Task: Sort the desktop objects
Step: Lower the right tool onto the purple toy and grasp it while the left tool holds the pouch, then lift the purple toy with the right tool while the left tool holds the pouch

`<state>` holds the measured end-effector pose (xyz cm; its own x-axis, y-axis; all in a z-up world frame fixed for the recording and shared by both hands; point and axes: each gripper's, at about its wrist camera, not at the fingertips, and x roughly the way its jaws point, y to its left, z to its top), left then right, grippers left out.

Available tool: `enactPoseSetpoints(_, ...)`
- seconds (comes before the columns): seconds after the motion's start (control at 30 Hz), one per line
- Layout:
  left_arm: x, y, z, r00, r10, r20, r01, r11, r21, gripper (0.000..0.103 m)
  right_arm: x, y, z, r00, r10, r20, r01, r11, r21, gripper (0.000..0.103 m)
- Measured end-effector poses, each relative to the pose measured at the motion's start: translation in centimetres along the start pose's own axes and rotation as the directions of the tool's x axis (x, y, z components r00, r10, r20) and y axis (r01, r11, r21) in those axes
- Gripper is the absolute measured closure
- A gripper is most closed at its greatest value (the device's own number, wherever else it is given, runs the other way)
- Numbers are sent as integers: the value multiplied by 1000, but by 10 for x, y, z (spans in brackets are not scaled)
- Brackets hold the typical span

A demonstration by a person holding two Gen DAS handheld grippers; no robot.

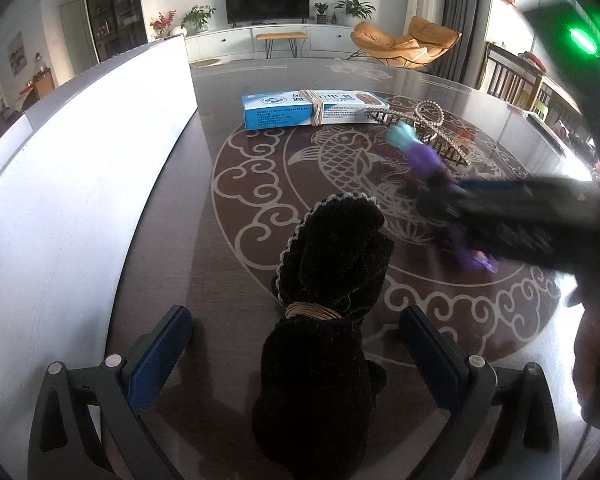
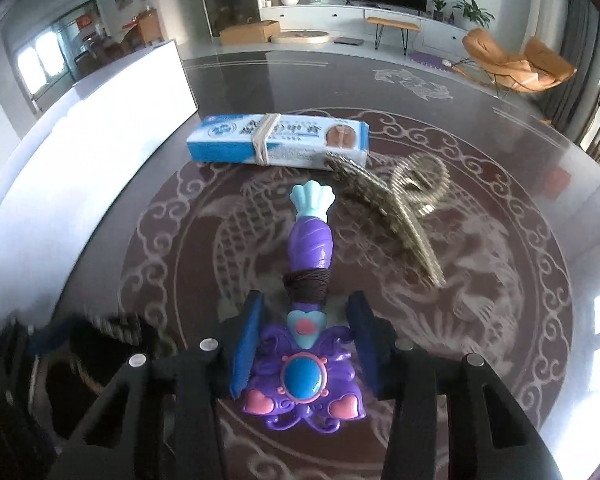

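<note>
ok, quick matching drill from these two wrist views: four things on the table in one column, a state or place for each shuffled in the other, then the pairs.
Things:
1. purple toy wand
2. black velvet pouch
3. blue box
4. gold hair clip

States or places:
A. bound round its middle with a rubber band
B. between the pads of the right claw
C. lying beside the blue box's right end
D. tied at the neck with cord, between the open left claw

Pairs: 1-B, 2-D, 3-A, 4-C
</note>
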<state>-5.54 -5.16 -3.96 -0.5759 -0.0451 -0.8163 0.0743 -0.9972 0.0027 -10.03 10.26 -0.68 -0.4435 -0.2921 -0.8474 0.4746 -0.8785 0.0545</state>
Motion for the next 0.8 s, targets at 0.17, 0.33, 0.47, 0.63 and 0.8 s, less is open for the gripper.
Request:
enactPoseSetpoints(0.17,0,0,1,1000,0,0,0,1000,0,0,-33,-26,-52,999,-37,22,36,999,3,59)
enactPoseSetpoints(0.33,1,0,0,1000,0,0,0,1000,0,0,-60,-33,-100,994,-84,63,84,996,6,57)
enactPoseSetpoints(0.47,1,-1,1,1000,1,0,-1,1000,0,0,-60,-43,-112,991,-114,70,110,992,66,7)
enactPoseSetpoints(0.63,1,0,1,1000,2,0,-2,1000,0,0,-56,-43,-111,991,-121,56,117,991,63,0)
enactPoseSetpoints(0.8,2,-1,1,1000,2,0,-2,1000,0,0,-56,-42,-111,991,-123,58,120,991,65,0)
